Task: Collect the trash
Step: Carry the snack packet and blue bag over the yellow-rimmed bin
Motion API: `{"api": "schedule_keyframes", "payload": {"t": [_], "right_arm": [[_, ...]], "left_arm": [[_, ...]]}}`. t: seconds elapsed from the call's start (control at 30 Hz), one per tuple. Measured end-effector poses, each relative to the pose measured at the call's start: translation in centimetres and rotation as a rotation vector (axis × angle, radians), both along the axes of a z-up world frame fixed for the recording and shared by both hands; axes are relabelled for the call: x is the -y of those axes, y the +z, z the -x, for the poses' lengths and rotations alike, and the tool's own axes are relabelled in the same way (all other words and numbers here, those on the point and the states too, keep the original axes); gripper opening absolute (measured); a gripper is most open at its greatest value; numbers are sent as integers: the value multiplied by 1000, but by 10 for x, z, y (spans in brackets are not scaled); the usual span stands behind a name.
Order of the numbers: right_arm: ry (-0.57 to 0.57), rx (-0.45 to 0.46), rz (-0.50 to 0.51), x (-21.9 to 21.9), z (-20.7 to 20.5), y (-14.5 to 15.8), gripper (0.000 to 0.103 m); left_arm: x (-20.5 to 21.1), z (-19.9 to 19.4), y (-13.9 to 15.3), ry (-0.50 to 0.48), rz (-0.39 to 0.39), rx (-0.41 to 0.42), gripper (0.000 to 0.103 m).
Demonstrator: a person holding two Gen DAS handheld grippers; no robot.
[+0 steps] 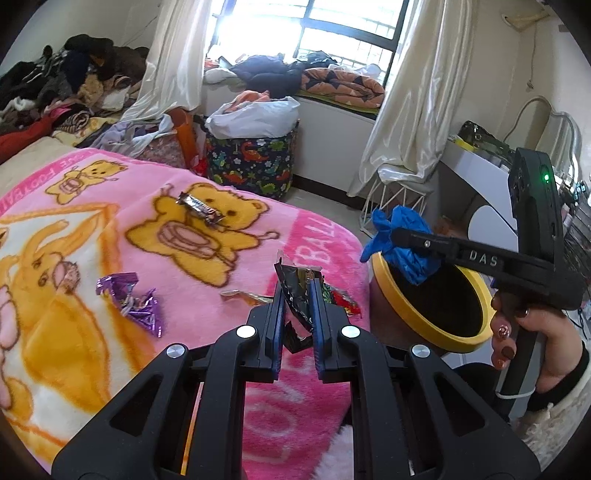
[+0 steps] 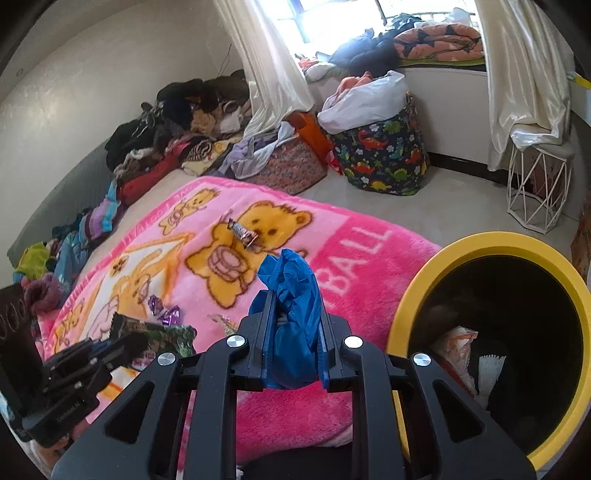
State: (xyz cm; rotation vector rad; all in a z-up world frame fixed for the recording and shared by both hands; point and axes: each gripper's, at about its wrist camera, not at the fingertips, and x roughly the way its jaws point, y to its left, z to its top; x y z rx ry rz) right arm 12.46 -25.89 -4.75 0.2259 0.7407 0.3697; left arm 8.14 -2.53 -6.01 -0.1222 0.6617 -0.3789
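The left gripper (image 1: 297, 295) fingers clamp a black wrapper (image 1: 295, 291), the right gripper (image 2: 293, 332) fingers a blue glove (image 2: 291, 314); either could miss the yellow-rimmed bin (image 2: 480, 242) if released early.

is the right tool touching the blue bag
Touching. The right wrist view shows the right tool clamped on the blue bag, both pads pressed into its crumpled plastic.

I see a bright window (image 1: 295, 26) with cream curtains (image 1: 417, 92), pale walls (image 2: 74, 92), a beige floor (image 2: 461, 199), a white wire stool (image 2: 535, 192) and a dinosaur-print basket (image 2: 384, 155) below the sill.
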Motion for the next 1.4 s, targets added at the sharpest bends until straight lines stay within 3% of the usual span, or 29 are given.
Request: {"api": "schedule_keyframes", "payload": {"t": [0.63, 1.4], "right_arm": [[-139, 60, -24, 64, 25, 20, 18], [-317, 63, -33, 135, 45, 13, 18]], "left_arm": [[52, -1, 13, -100, -16, 35, 8], [107, -1, 16, -209, -14, 53, 8]]}}
